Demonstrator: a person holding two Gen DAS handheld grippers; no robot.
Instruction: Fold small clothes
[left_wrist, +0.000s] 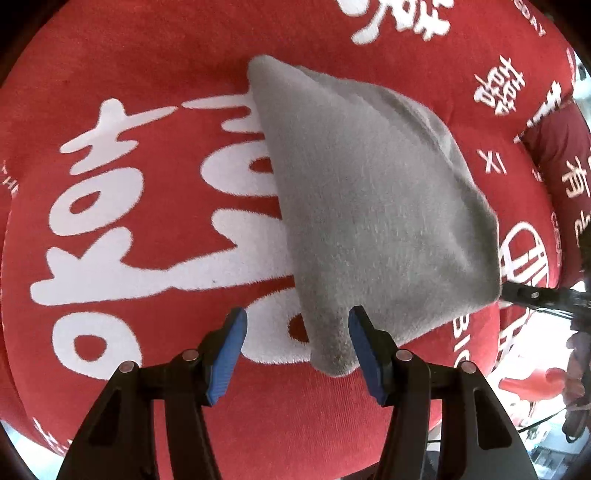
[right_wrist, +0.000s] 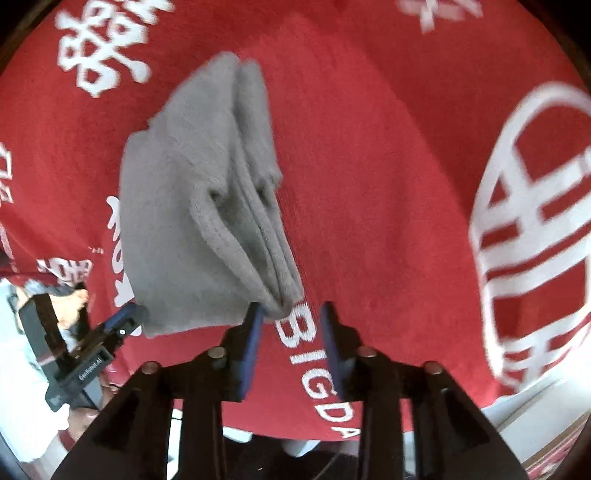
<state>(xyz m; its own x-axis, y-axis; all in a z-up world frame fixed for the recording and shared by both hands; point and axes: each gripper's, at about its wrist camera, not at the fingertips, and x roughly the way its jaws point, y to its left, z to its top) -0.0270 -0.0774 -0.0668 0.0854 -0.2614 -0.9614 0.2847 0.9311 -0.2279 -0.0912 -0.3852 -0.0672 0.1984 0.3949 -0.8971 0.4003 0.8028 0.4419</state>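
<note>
several layers of grey cloth (right_wrist: 192, 206) already folded; left fingers (left_wrist: 297, 347) wide, right fingers (right_wrist: 291, 343) parted, corner just beyond; only releasing, tidying left.

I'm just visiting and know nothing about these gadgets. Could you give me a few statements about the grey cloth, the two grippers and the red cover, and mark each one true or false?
1. The grey cloth is folded into several layers. True.
2. The cloth lies on a plain blue sheet. False: it lies on a red cover printed with white characters.
3. The left gripper has blue pads. True.
4. The left gripper's jaws are clamped flat together. False: they stand apart, with one corner of the cloth reaching in between them.
5. The right gripper is far from the cloth. False: a cloth corner sits right at one of its pads.
</note>
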